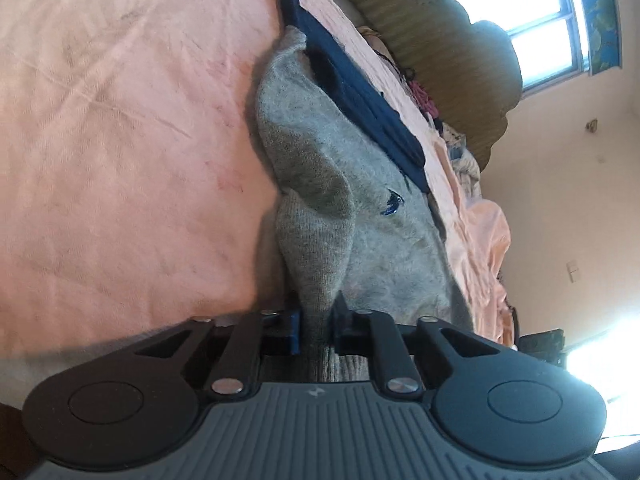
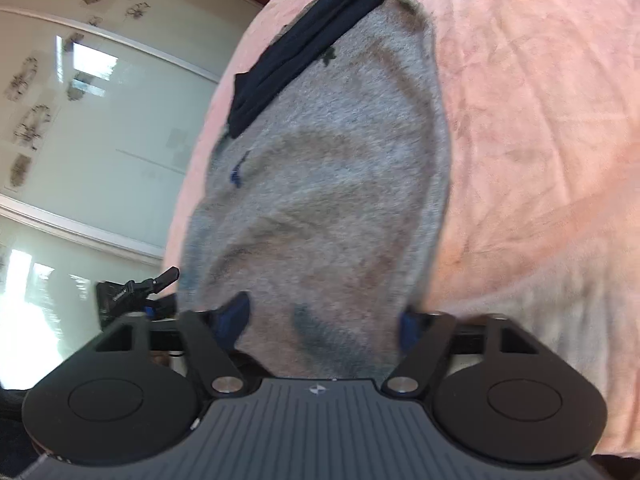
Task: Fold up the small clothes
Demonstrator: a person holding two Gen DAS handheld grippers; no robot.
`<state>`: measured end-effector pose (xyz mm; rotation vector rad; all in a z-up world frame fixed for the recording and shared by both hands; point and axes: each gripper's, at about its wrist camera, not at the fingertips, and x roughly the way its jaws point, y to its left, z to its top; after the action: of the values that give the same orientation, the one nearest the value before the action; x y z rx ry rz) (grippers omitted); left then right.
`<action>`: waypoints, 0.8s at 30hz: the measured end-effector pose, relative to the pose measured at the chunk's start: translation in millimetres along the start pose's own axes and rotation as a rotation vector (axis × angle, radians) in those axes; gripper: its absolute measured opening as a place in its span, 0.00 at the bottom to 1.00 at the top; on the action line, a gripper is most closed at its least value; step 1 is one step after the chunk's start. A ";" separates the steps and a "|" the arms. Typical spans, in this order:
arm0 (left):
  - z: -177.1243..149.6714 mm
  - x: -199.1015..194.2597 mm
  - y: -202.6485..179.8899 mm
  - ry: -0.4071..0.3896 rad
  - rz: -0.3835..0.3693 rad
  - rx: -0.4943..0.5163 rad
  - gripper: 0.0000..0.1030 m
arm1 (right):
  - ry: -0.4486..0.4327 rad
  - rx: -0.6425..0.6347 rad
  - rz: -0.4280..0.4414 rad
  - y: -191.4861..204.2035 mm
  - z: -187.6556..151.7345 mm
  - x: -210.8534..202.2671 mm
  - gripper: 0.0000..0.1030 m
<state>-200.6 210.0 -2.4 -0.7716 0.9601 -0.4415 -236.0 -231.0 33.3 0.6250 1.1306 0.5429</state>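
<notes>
Grey knit sweater [image 1: 340,168] lies spread on pink bedsheet [image 1: 120,120], fuzzy, rumpled, small dark blue emblem [image 1: 392,203] on chest. Dark navy garment [image 1: 360,92] lies along its far edge. Left gripper [image 1: 316,320] pinched tight on raised fold of sweater. Right gripper [image 2: 324,320]: sweater hem bunched between fingers, picture blurred, grip closed on cloth.

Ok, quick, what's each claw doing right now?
Left claw: closed, pinching a fold of the grey sweater.
Right claw: sweater edge between its fingers; grip cannot be told.
</notes>
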 end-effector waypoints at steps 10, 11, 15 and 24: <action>-9.7 -51.9 -24.2 -0.042 0.102 0.294 0.05 | -0.076 -0.068 -0.120 -9.9 2.0 -55.3 0.09; -11.8 -45.3 -14.9 0.000 0.143 0.286 0.05 | -0.064 -0.052 -0.120 -18.7 1.3 -57.1 0.09; -19.8 -48.6 6.1 -0.017 0.136 0.195 0.06 | -0.012 0.001 -0.095 -34.3 -10.8 -38.1 0.10; -59.6 -57.2 19.5 0.055 0.047 0.066 0.58 | -0.018 0.002 0.013 -26.9 -19.7 -42.0 0.60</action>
<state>-281.1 236.8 -5.5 -0.6789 1.0084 -0.4538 -266.4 -275.2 36.1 0.6384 1.1114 0.5466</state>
